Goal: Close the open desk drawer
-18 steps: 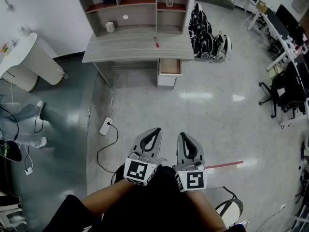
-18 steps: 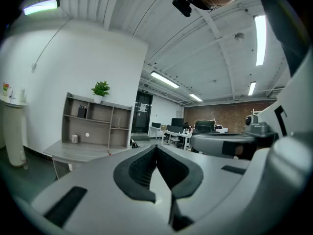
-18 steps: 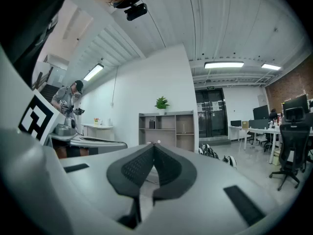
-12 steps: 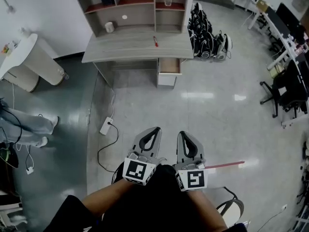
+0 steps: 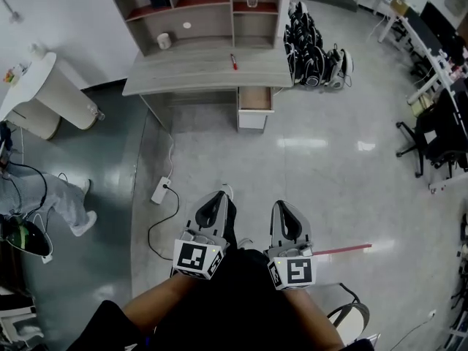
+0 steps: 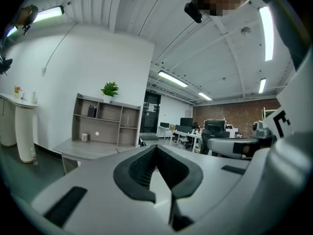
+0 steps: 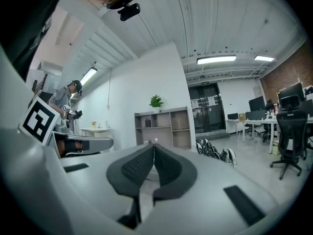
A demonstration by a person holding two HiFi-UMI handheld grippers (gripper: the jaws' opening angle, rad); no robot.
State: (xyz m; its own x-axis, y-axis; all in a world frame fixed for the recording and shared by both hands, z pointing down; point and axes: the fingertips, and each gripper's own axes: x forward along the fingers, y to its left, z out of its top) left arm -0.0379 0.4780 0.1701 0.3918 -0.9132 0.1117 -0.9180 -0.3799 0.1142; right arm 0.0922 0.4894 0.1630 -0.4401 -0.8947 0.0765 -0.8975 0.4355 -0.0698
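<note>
Two empty tools, the left gripper [image 5: 221,194] and right gripper [image 5: 282,205], are hovering pressed together, well apart from the desk [image 5: 197,68] whose drawer [image 5: 255,98] is sitting open; closing is not yet starting.

No words or numbers can be read anywhere. In the head view, the cube on the left hand-held gripper [image 5: 221,194] carries the left marker [image 5: 193,258], a black-and-white square. The right hand-held gripper [image 5: 282,205] carries the right marker [image 5: 292,271]. Both are block patterns, not letters. In the right gripper view, a small sign [image 7: 203,82] sits over the door [image 7: 208,116], and sheets [image 7: 211,101] are stuck on its glass. All of these are too small to read.
</note>
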